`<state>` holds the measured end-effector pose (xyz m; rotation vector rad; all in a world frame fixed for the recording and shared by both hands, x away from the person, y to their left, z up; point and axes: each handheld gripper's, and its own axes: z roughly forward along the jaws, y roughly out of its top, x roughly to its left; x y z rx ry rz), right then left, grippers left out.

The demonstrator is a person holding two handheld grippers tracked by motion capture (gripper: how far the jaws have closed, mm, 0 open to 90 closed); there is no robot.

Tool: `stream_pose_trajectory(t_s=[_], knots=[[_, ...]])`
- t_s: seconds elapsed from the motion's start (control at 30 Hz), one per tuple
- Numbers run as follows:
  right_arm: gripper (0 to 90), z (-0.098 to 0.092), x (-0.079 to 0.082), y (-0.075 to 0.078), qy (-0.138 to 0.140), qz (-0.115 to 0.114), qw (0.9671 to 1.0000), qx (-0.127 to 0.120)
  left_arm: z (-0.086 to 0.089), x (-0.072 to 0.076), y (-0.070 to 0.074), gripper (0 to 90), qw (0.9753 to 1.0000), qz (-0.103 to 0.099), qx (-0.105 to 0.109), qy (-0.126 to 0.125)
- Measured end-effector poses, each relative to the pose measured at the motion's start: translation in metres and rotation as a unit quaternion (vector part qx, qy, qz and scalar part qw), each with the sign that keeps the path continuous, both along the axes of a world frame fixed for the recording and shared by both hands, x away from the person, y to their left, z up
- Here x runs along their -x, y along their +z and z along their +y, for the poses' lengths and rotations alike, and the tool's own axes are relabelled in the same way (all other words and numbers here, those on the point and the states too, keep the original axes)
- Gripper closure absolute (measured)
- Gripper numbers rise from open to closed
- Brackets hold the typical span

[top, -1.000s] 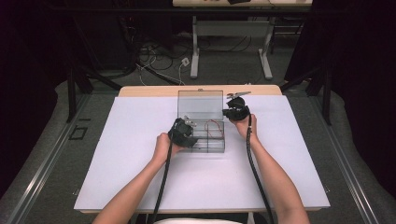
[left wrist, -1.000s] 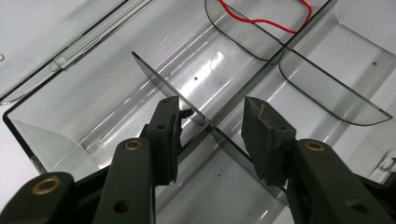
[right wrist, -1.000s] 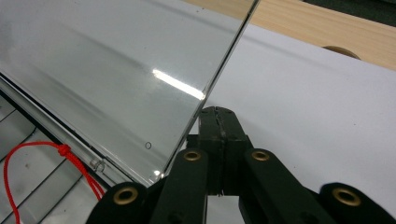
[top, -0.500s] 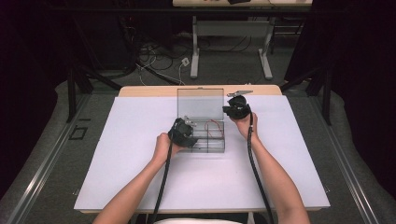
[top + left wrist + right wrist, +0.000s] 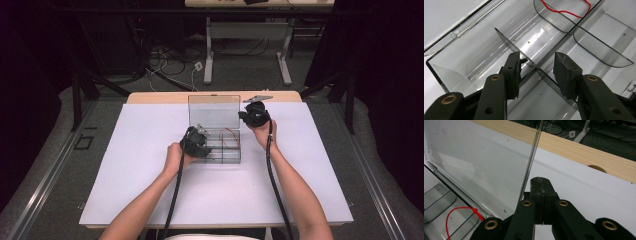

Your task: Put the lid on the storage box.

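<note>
- Clear box (image 5: 215, 145) mid-worktop (image 5: 125, 200), lid (image 5: 474, 167) upright.
- Left gripper (image 5: 537, 68) jaws apart astride the divider (image 5: 514, 48); looks about to pinch it.
- Right gripper (image 5: 541, 185) jaws together, beside lid edge, seemingly propping it.
- Next: close squarely on divider, lift straight.

We see a table (image 5: 150, 200) with a white top and a strip of bare wood (image 5: 165, 97) along its far edge. On the white surface, near the far middle, sits a clear plastic box (image 5: 220, 150) with its lid (image 5: 214, 112) standing upright. A red cord (image 5: 230, 136) lies inside one compartment. At the far edge, on the wood strip, rests a small flat grey piece (image 5: 258, 98), perhaps metal; we cannot tell.
</note>
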<state>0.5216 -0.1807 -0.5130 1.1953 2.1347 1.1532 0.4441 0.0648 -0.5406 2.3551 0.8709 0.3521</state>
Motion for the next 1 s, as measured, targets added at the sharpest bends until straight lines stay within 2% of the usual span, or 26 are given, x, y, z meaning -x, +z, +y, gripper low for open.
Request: stream_pose_trajectory(t_s=[0.33, 0.37, 0.4, 0.47, 0.5, 0.53, 0.57, 0.6, 0.63, 0.67, 0.7, 0.73, 0.8, 0.83, 0.87, 0.93, 1.0], knots=[[90.0, -0.001, 0.005, 0.004, 0.011, -0.007, 0.9999, 0.001, 0.001, -0.001, 0.001, 56.6, 1.0, 0.004, -0.001, -0.006], [90.0, -0.001, 0.005, 0.005, 0.013, -0.007, 0.9999, 0.003, 0.002, -0.002, 0.001, 52.3, 1.0, 0.005, 0.003, -0.007], [90.0, -0.001, 0.005, 0.005, 0.013, -0.007, 0.9999, 0.003, 0.002, -0.002, 0.001, 52.3, 0.9999, 0.005, 0.01, -0.002], [90.0, -0.001, 0.006, 0.006, 0.014, -0.006, 0.9999, 0.0, 0.005, -0.003, 0.005, 41.9, 0.9998, -0.005, 0.018, 0.007], [90.0, -0.002, 0.006, 0.006, 0.015, -0.008, 0.9999, 0.002, 0.009, -0.004, 0.015, 29.8, 0.9992, -0.016, 0.033, 0.016], [90.0, -0.002, 0.007, 0.007, 0.014, -0.005, 0.9999, 0.002, 0.009, -0.004, 0.015, 22.6, 0.9992, -0.016, 0.033, 0.016], [90.0, -0.002, 0.007, 0.007, 0.016, -0.005, 0.9999, 0.002, 0.012, -0.003, 0.021, 18.3, 0.9986, -0.026, 0.041, 0.023], [90.0, -0.002, 0.007, 0.007, 0.016, -0.005, 0.9999, 0.002, 0.015, -0.003, 0.028, 18.3, 0.9979, -0.035, 0.046, 0.029], [90.0, -0.002, 0.007, 0.007, 0.017, -0.007, 0.9998, 0.002, 0.021, -0.004, 0.042, 11.8, 0.9962, -0.053, 0.056, 0.04], [90.0, -0.002, 0.007, 0.007, 0.017, -0.007, 0.9998, 0.002, 0.021, -0.004, 0.042, 6.8, 0.9962, -0.053, 0.056, 0.04], [90.0, -0.002, 0.008, 0.007, 0.018, -0.007, 0.9998, 0.001, 0.026, -0.006, 0.055, 2.4, 0.9946, -0.068, 0.057, 0.053], [90.0, -0.002, 0.008, 0.007, 0.018, -0.007, 0.9998, 0.001, 0.026, -0.006, 0.055, 0.0, 0.9946, -0.068, 0.057, 0.053], [90.0, -0.002, 0.008, 0.007, 0.019, -0.007, 0.9998, 0.0, 0.032, -0.01, 0.068, 0.0, 0.9933, -0.082, 0.056, 0.059], [90.0, -0.003, 0.008, 0.007, 0.021, -0.006, 0.9998, 0.001, 0.037, -0.015, 0.08, 0.0, 0.9922, -0.092, 0.052, 0.067], [90.0, -0.003, 0.008, 0.007, 0.021, -0.006, 0.9998, 0.001, 0.037, -0.015, 0.08, 0.0, 0.9922, -0.092, 0.052, 0.067], [90.0, -0.003, 0.009, 0.007, 0.02, -0.008, 0.9998, 0.002, 0.041, -0.022, 0.09, 0.0, 0.9913, -0.095, 0.043, 0.081], [90.0, -0.002, 0.009, 0.008, 0.018, -0.006, 0.9998, 0.002, 0.044, -0.028, 0.1, 5.6, 0.9898, -0.101, 0.04, 0.092]])
